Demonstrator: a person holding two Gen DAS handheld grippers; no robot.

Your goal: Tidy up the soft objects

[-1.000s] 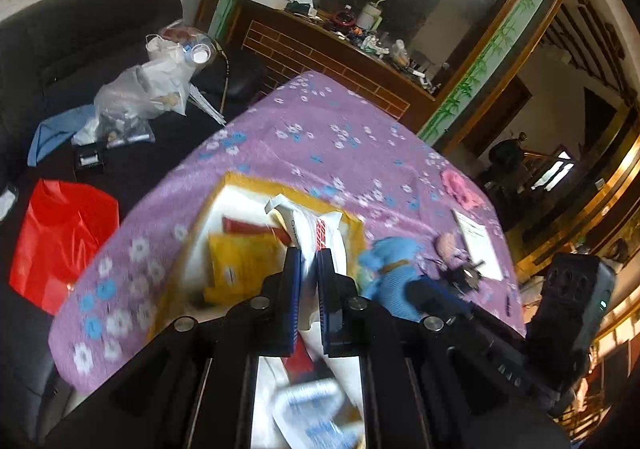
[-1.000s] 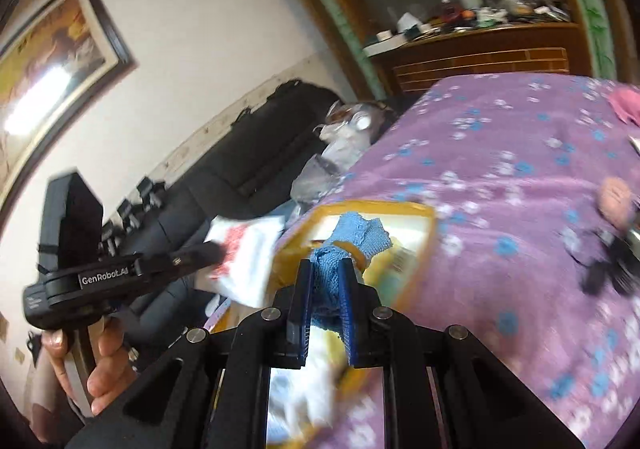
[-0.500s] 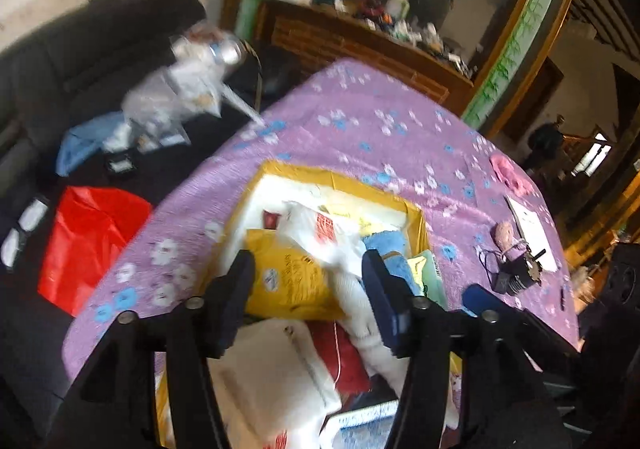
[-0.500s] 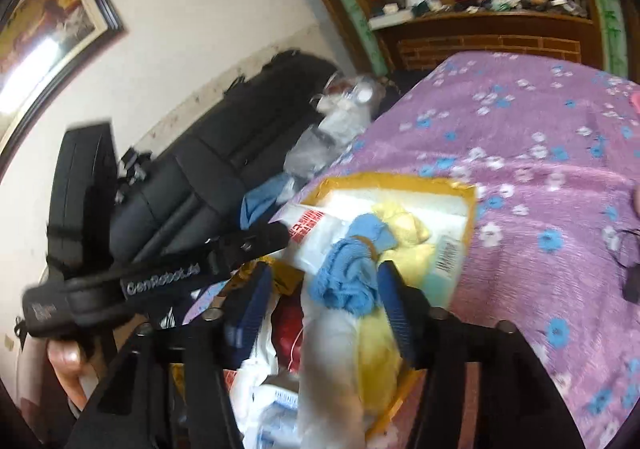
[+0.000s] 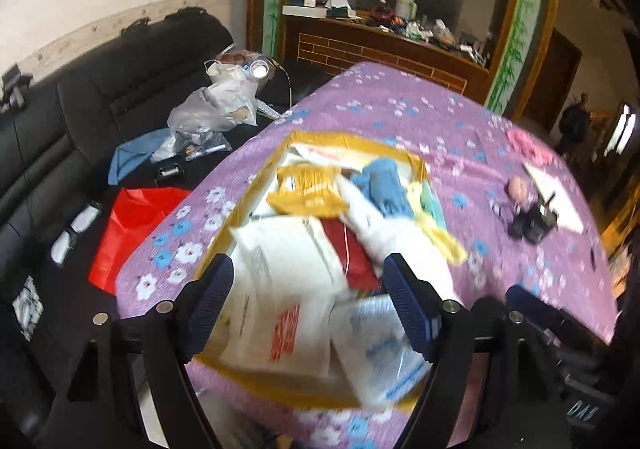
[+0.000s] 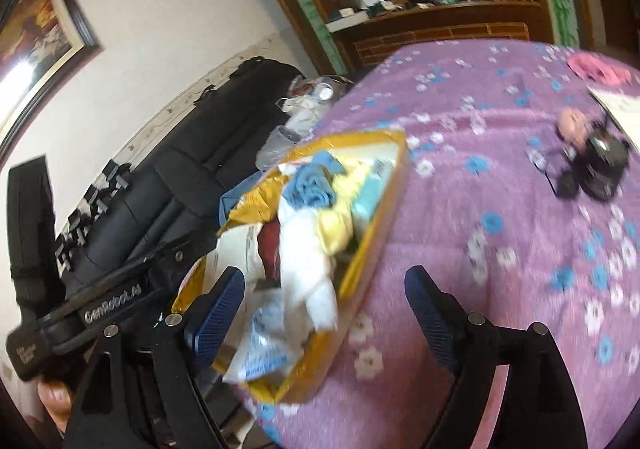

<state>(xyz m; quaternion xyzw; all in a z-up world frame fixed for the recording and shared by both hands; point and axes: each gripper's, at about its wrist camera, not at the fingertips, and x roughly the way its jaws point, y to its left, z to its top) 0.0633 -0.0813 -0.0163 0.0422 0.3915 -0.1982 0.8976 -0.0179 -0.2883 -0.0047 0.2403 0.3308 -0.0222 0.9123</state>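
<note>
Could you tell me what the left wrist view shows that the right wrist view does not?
Only the left wrist view shows the red bag on the black sofa and the open left claw over the box.

Only the right wrist view shows the framed picture on the wall, the left device's body held beside the box, and the open right claw.

Both show the yellow box of soft items with the blue cloth on top, the purple floral cover and the pink item.
</note>
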